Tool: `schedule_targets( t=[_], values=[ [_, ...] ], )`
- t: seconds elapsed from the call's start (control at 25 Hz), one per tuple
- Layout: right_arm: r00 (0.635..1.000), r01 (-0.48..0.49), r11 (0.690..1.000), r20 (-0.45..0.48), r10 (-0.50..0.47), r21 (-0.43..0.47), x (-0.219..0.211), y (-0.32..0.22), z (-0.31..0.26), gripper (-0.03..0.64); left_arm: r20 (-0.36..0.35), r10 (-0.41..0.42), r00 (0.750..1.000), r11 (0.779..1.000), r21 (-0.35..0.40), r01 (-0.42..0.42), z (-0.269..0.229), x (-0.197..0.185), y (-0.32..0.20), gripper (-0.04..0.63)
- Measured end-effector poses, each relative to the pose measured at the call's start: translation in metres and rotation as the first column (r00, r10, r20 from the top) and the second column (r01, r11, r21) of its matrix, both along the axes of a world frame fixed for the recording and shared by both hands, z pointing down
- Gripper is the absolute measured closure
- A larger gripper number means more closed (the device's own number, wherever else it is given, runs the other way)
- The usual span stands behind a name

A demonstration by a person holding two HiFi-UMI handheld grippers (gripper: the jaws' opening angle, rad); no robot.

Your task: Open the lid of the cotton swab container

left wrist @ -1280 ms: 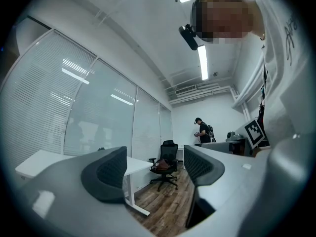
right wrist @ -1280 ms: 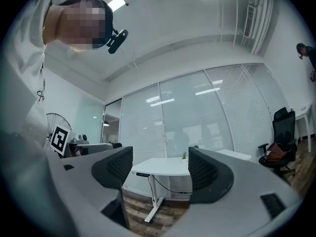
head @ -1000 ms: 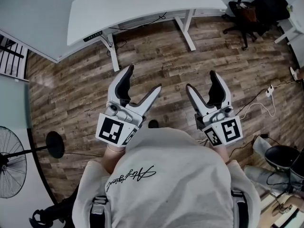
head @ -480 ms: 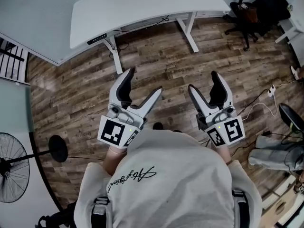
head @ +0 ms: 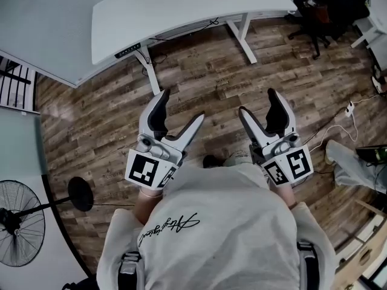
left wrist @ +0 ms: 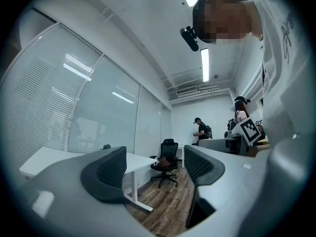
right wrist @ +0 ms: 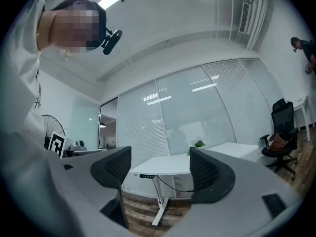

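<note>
The only writing is one line of dark, slanted, handwriting-style lettering (head: 166, 225) across the back of the person's pale top (head: 242, 240) in the head view. Its looped letters are too skewed to read with any certainty. The left tongs (head: 181, 106) bear a square black-and-white marker (head: 143, 169) at their back end and the right tongs (head: 257, 101) bear two such markers (head: 294, 164), all block patterns without letters or numbers, and the small control panel (head: 127, 48) on the edge of the bench (head: 181, 11) is too small to read.
</note>
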State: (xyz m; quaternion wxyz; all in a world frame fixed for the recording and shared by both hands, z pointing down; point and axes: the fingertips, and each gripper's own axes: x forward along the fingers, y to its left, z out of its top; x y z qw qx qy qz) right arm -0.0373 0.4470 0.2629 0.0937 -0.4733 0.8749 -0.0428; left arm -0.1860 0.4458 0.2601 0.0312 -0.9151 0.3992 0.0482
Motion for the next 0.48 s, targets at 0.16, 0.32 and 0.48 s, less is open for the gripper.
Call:
schedule_targets(
  t=[0.16, 0.32, 0.48],
  values=[
    [1.000, -0.010, 1.000, -0.015, 0.010, 0.004, 0.001, -0.002, -0.002, 0.265, -0.015, 0.000, 1.000, 1.000, 0.000, 0.000, 0.000, -0.005, -0.006, 0.244],
    [1.000, -0.014, 1.000, -0.009, 0.014, 0.005, 0.009, -0.008, -0.001, 0.265, -0.011, -0.003, 1.000, 1.000, -0.005, 0.003, 0.002, 0.000, -0.012, 0.244],
    [1.000, 0.002, 1.000, -0.009, -0.002, 0.001, 0.011, -0.021, 0.002, 0.266, -0.007, -0.015, 1.000, 1.000, -0.009, 0.015, 0.004, 0.003, -0.020, 0.244]
  ],
)
